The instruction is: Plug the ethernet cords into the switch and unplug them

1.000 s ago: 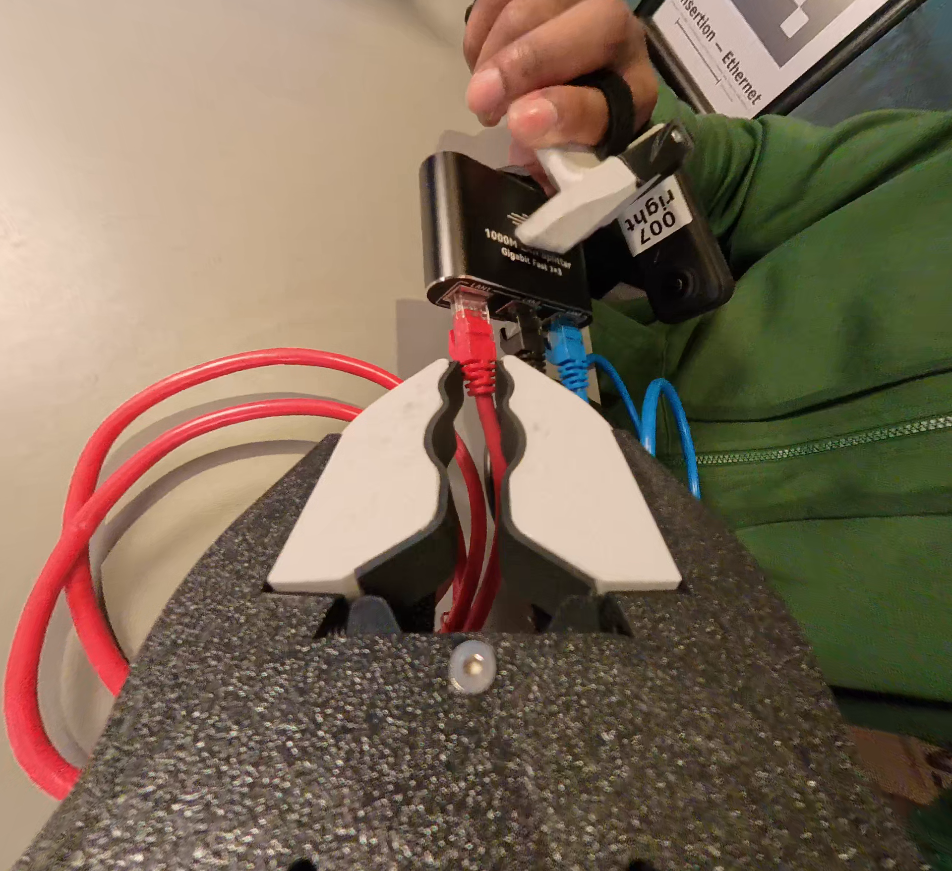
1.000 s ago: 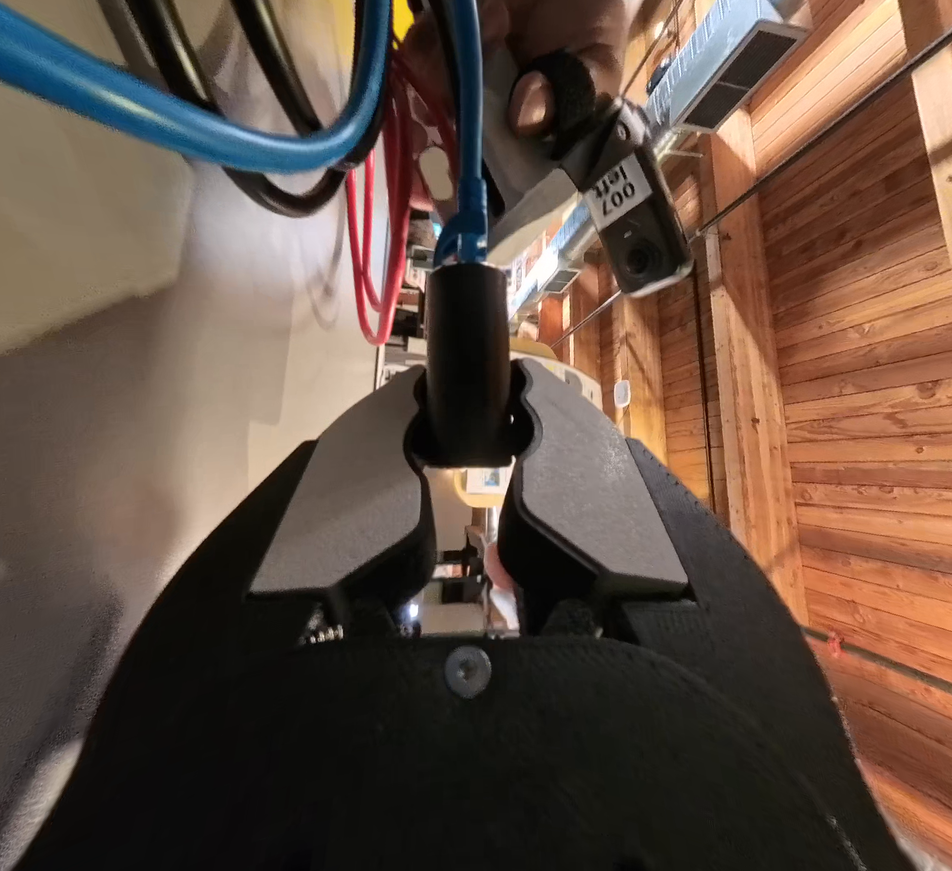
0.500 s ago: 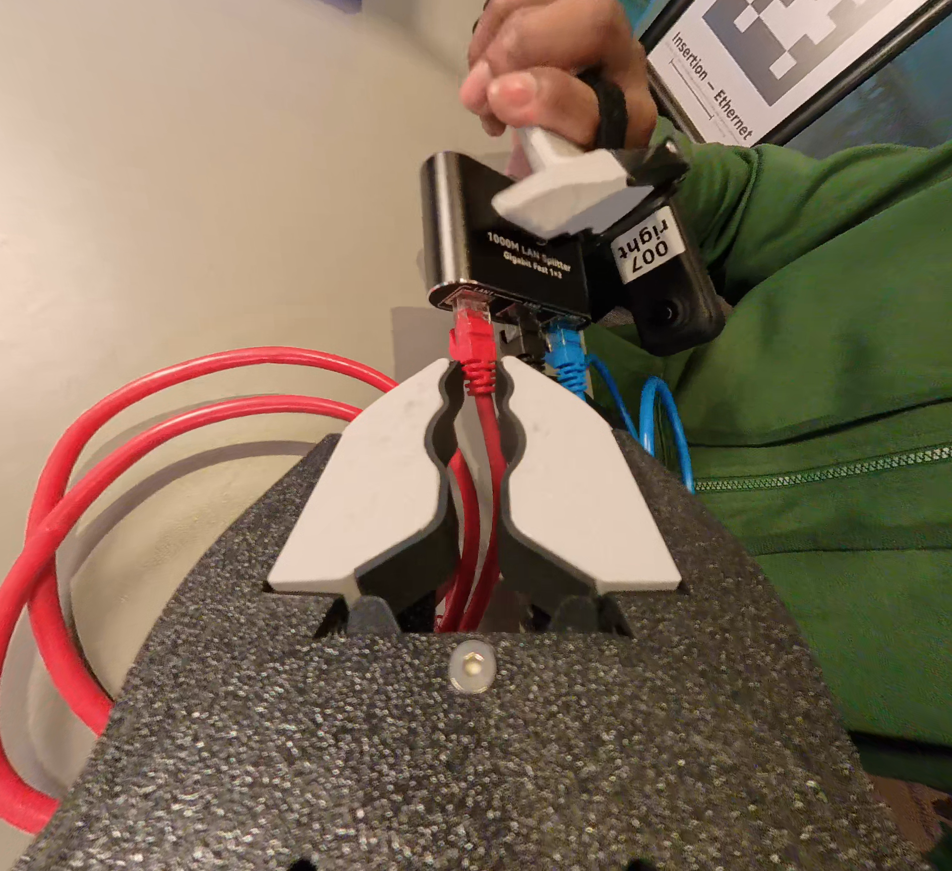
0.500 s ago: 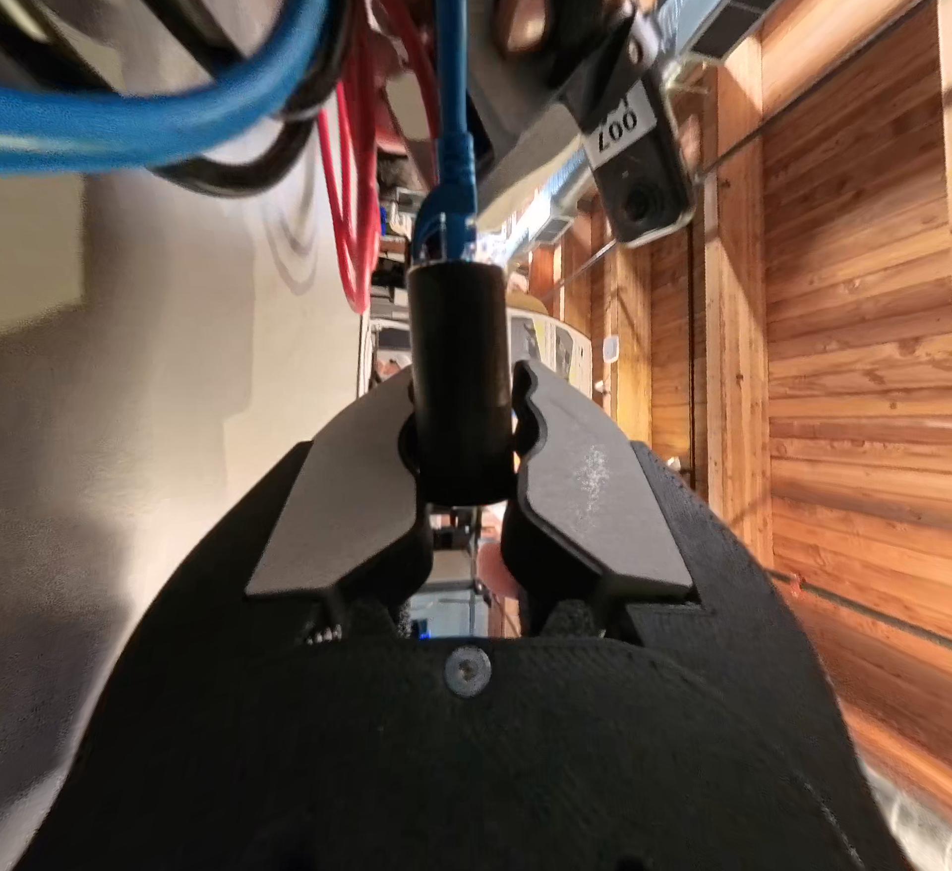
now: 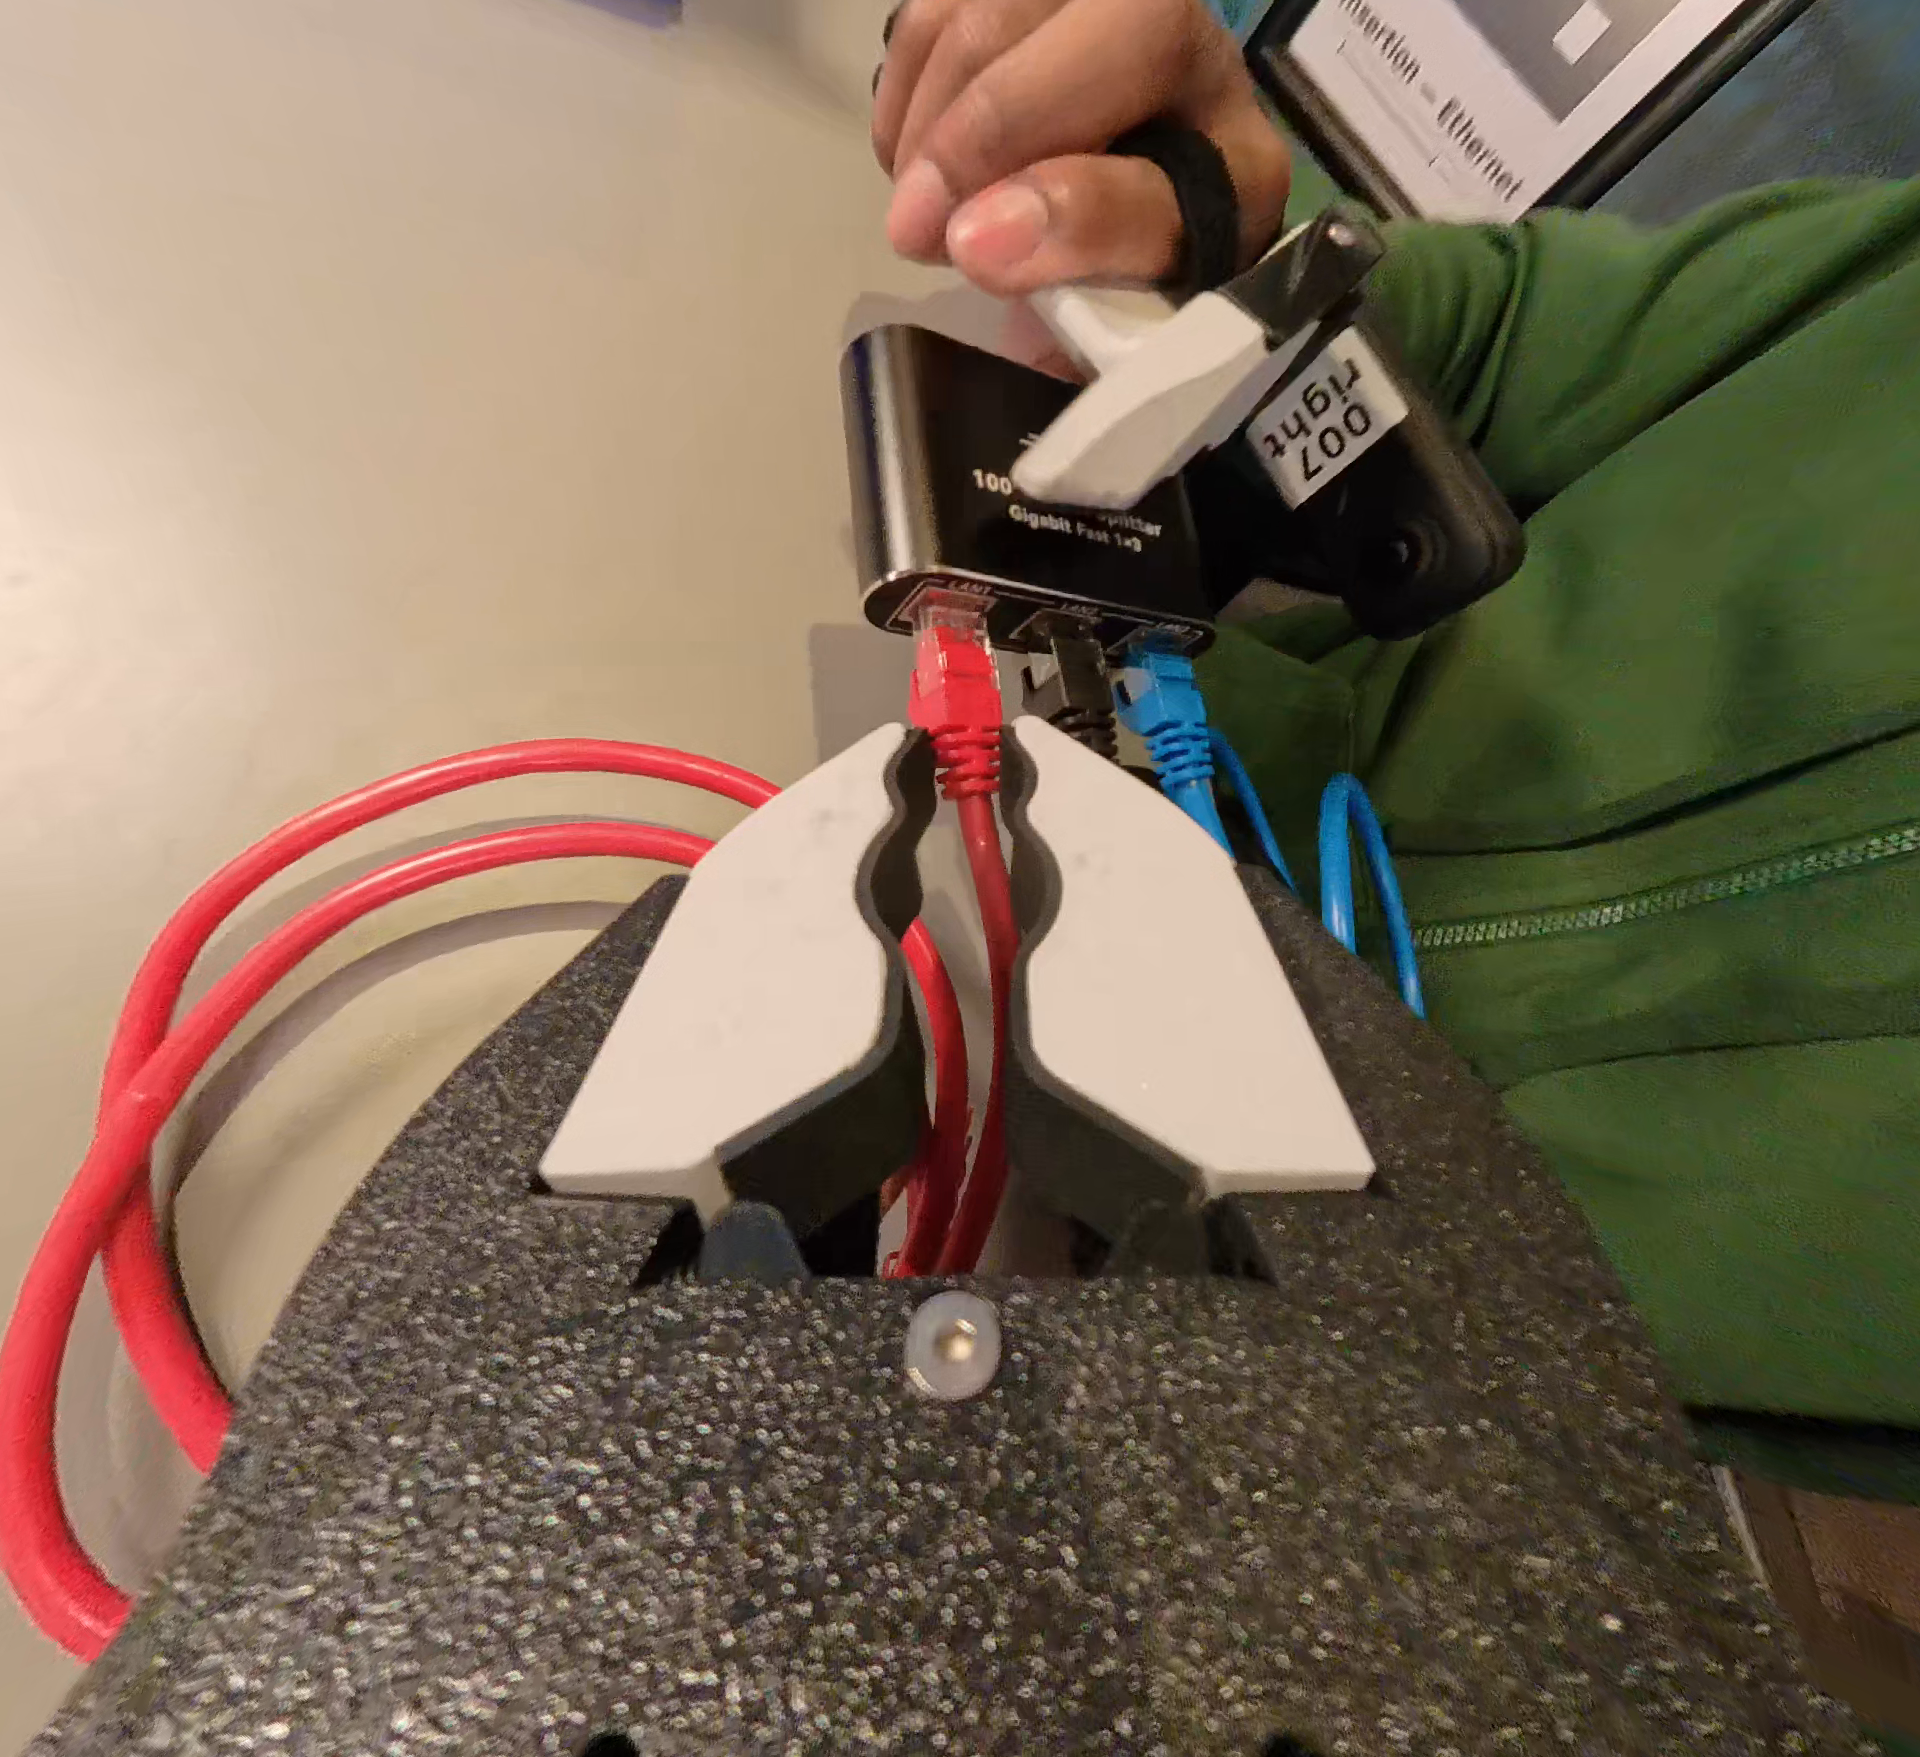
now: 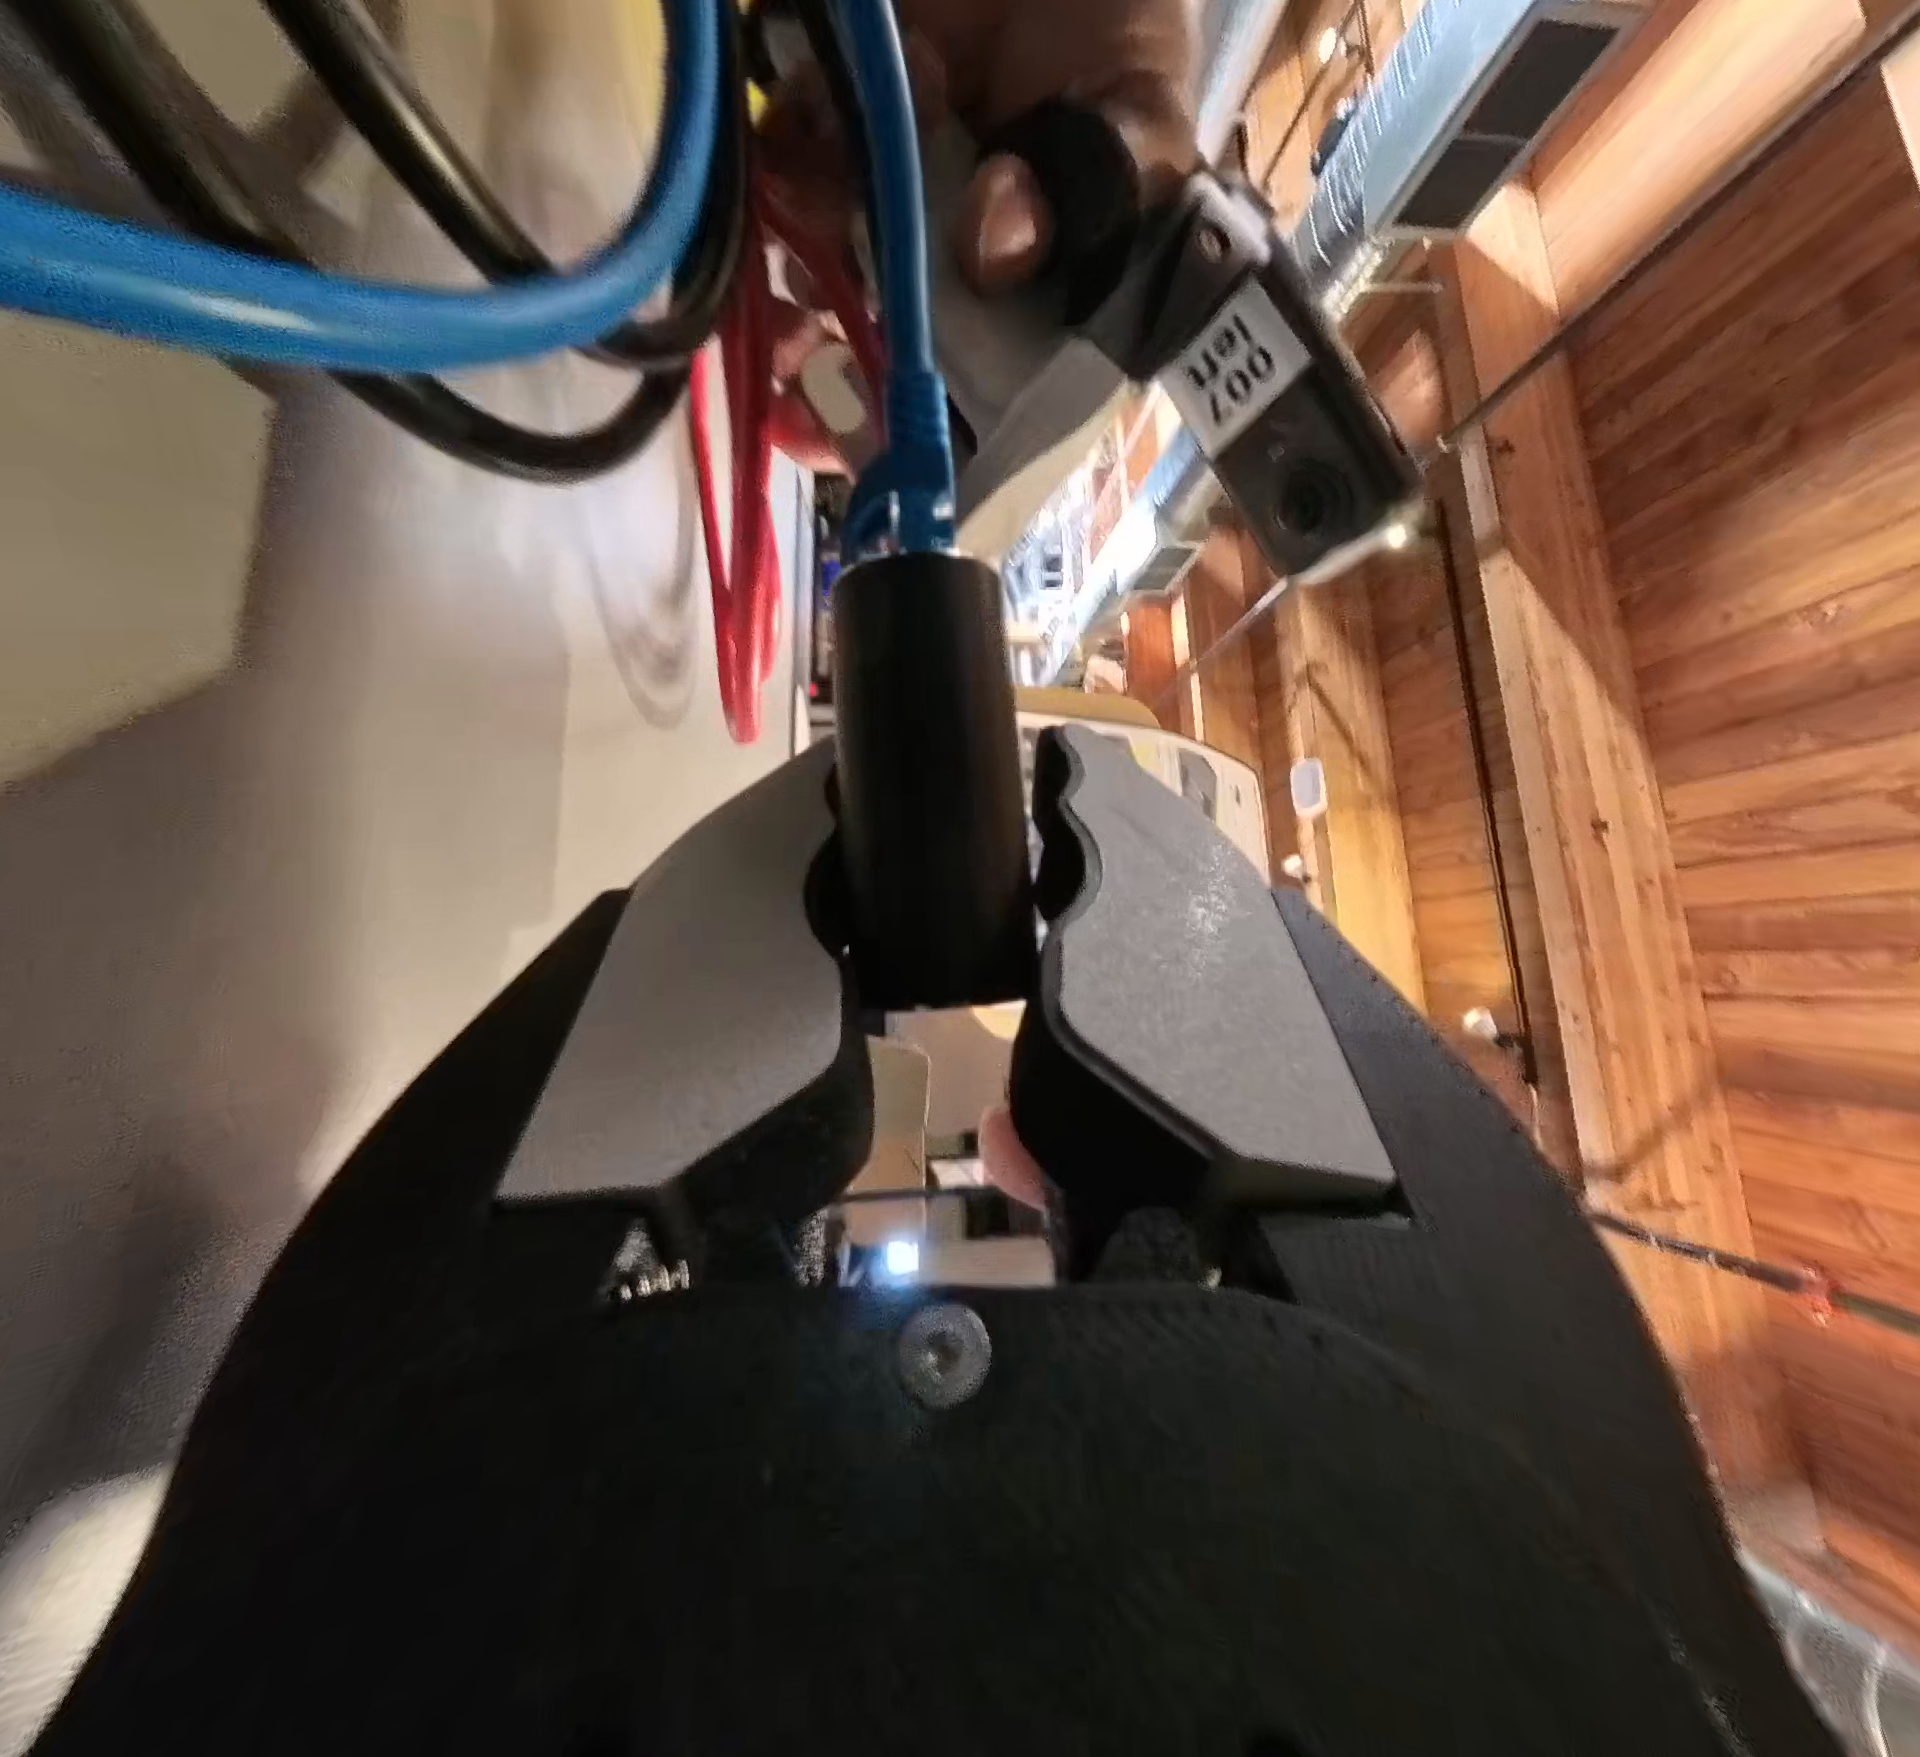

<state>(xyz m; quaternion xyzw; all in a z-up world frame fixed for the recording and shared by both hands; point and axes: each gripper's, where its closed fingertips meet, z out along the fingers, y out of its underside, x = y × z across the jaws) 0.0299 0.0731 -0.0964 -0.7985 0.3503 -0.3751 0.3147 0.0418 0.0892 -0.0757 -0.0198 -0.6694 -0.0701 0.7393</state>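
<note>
Left gripper (image 5: 961,751) is clamping the red cord (image 5: 956,751) at its boot, plug sitting in the switch (image 5: 997,481) end port. Right gripper (image 6: 935,772) is gripping the switch, jaws closed on its body, black and blue cords plugged in alongside. Advice: pull straight along the port, keeping the switch steady. Since a second ago, the left jaws look slightly wider; the plug is staying seated.
</note>
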